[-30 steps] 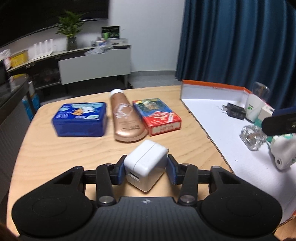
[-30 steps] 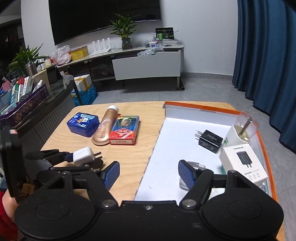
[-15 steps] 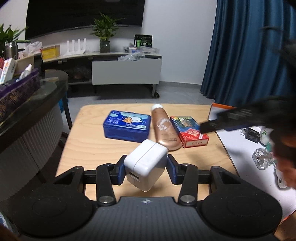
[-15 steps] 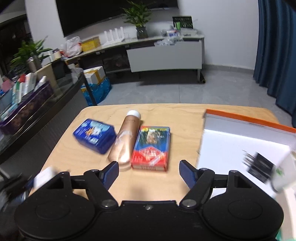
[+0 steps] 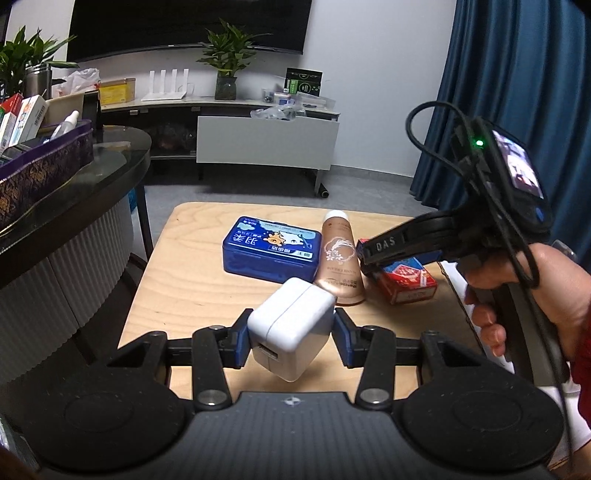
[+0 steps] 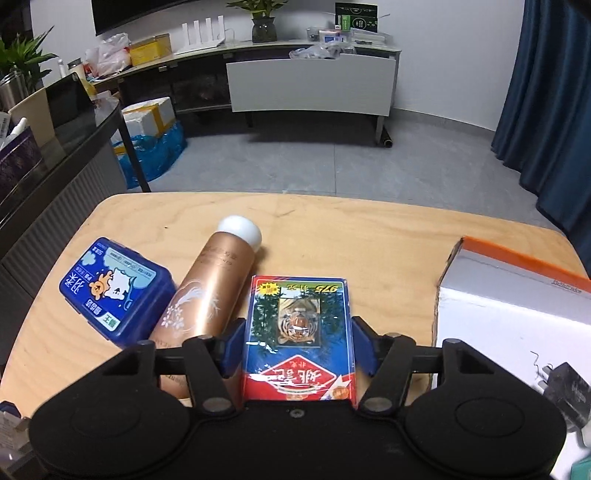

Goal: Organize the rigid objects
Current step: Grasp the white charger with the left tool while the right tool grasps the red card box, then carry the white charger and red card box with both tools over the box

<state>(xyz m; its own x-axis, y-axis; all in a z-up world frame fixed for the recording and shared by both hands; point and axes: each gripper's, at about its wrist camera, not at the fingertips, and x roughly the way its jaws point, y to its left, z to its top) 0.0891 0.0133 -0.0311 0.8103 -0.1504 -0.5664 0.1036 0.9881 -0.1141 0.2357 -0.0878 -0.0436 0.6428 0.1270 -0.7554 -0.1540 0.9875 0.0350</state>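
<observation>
- We see the left gripper (image 5: 291, 334) clenched on the white charger (image 5: 291, 328), held above the table (image 5: 177, 295).
- The right gripper (image 6: 297, 345) has just been closing; its pads straddle the red card box (image 6: 299, 332), at three o'clock of the bronze tube (image 6: 207, 295).

I see a white wall (image 5: 369, 74), a grey floor (image 6: 332, 158), and a long blue curtain (image 5: 517, 92). A big dark screen (image 5: 184, 26) hangs above a low shelf (image 5: 221, 107) with a green plant (image 5: 225, 62).

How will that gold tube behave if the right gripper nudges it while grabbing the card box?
Likely to roll: the gold tube lies on its side, round-bodied. The blue tin beside it may stop it. Its glossy surface looks slippery, and the card box sits close alongside.
</observation>
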